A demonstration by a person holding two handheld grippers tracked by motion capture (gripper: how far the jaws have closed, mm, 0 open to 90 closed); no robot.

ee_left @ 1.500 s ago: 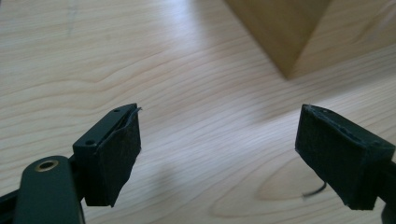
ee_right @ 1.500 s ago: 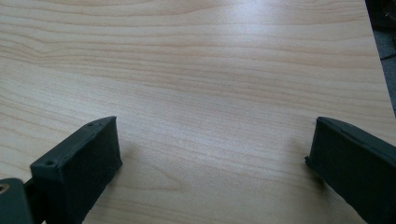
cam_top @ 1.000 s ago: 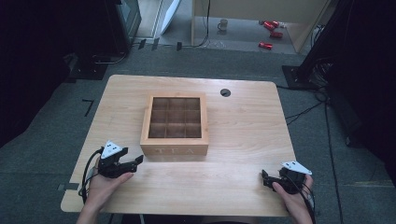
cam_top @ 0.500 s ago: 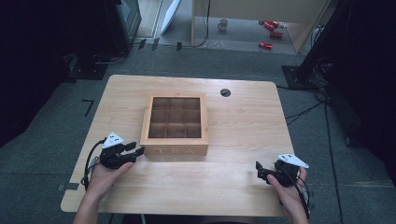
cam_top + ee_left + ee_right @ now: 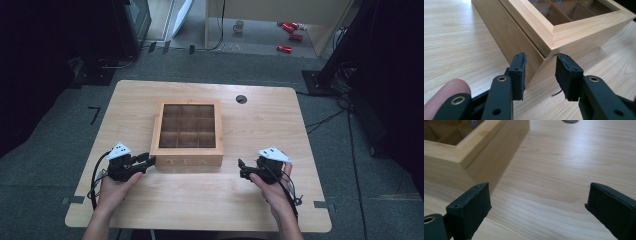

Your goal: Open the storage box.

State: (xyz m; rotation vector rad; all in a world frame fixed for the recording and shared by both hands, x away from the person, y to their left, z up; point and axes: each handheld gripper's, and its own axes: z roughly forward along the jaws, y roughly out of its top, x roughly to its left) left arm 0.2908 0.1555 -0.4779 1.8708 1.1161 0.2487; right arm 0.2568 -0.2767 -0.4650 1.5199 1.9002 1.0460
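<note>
Left gripper view: tea box (image 5: 544, 32), far corners cut off.

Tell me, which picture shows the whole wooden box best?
The high view: the whole box shows, with its nine compartments. The left gripper view shows one near corner; the right gripper view shows another corner.
</note>
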